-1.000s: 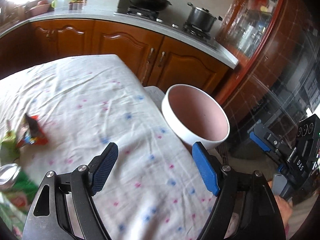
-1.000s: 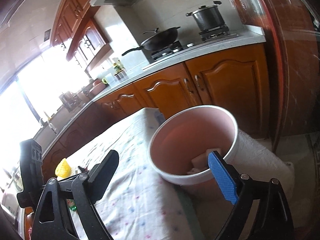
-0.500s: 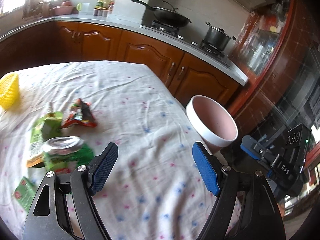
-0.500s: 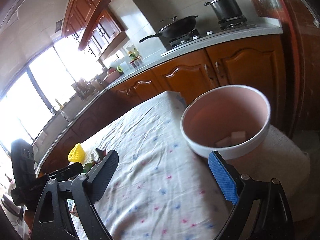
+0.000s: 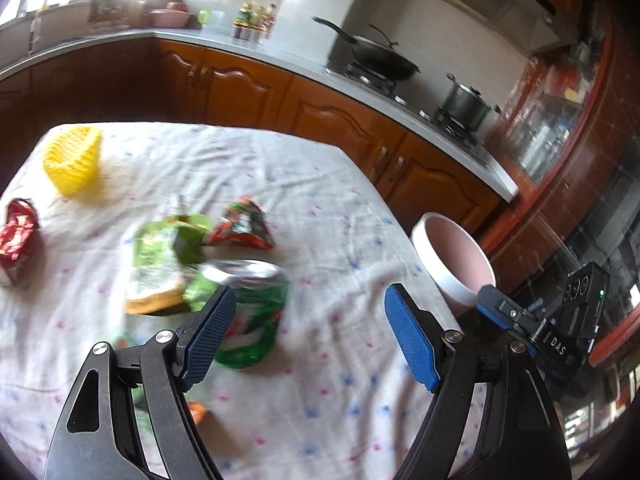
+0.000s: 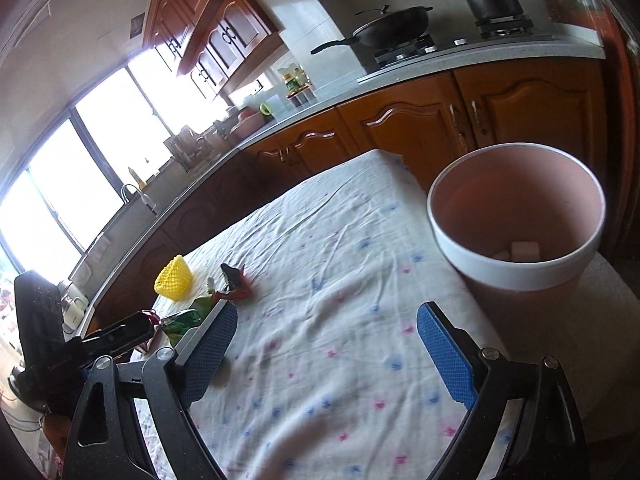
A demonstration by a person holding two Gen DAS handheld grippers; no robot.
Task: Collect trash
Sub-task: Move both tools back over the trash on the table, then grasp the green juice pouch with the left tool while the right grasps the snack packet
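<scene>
On the spotted tablecloth (image 5: 320, 208) the trash lies in a smeared cluster: a green can (image 5: 250, 312), partly behind the left gripper's (image 5: 308, 336) near finger, a green packet (image 5: 160, 264) too blurred to read, a red-and-black wrapper (image 5: 244, 226), a red wrapper (image 5: 16, 236) cut off by the frame edge, and a yellow mesh piece (image 5: 74, 164). Both tongs gape wide, holding nothing. The right gripper (image 6: 326, 354) hovers over bare cloth beside the pink bin (image 6: 516, 216), which stands off the table's end; its base is hidden, with pale scraps (image 6: 520, 251) inside.
</scene>
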